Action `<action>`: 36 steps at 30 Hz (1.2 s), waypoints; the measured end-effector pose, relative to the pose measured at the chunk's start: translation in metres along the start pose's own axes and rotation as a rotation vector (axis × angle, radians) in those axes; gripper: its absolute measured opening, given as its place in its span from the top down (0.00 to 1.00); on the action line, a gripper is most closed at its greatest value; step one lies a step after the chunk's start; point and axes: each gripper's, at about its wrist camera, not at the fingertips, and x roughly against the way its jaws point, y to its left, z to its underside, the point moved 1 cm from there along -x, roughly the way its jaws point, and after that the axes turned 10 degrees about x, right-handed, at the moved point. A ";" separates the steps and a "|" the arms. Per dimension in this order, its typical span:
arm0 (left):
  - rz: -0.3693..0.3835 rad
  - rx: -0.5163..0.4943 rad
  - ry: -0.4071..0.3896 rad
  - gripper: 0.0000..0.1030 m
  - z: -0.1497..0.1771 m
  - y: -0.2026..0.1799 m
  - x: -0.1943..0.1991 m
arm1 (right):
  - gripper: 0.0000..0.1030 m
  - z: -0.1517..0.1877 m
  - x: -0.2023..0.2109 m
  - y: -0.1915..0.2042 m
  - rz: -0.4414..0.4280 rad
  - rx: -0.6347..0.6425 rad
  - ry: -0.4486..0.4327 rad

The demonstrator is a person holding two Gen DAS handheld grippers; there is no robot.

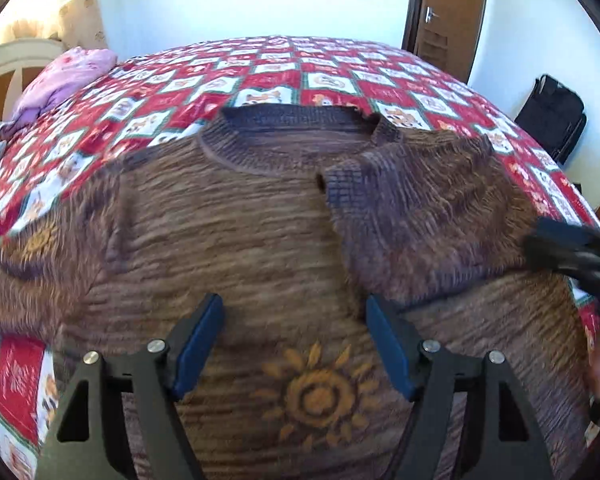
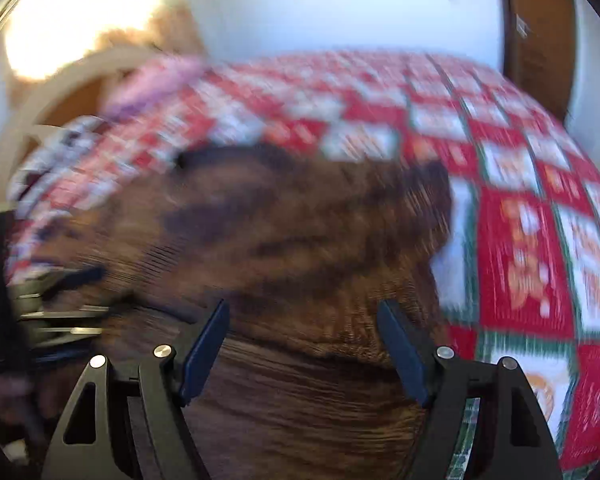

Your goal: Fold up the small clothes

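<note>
1. The brown sweater (image 1: 236,216) is laid flat on the bed (image 1: 340,76), so it can be folded
2. One sleeve (image 1: 420,208) is already folded in
3. The left claw (image 1: 294,344) and right claw (image 2: 304,352) are spread, nothing pinched

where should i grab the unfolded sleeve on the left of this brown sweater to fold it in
Grip the unfolded sleeve near its outer end, coming from the left side with the left hand-held gripper. It lies spread outward on the bedspread, while the other sleeve is already folded across the sweater.
</note>
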 end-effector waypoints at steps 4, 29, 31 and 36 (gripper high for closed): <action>0.013 -0.008 0.010 0.26 0.010 0.019 0.013 | 0.25 0.021 0.016 0.006 0.011 0.020 -0.022; 0.099 0.228 -0.109 0.26 0.031 0.125 0.072 | 0.25 -0.007 -0.010 0.136 -0.212 0.307 0.093; 0.073 0.249 -0.115 0.26 0.026 0.135 0.071 | 0.25 -0.020 -0.001 0.137 -0.183 0.298 0.036; 0.049 0.292 -0.113 0.26 0.024 0.151 0.073 | 0.25 -0.070 -0.014 0.134 -0.024 0.208 -0.035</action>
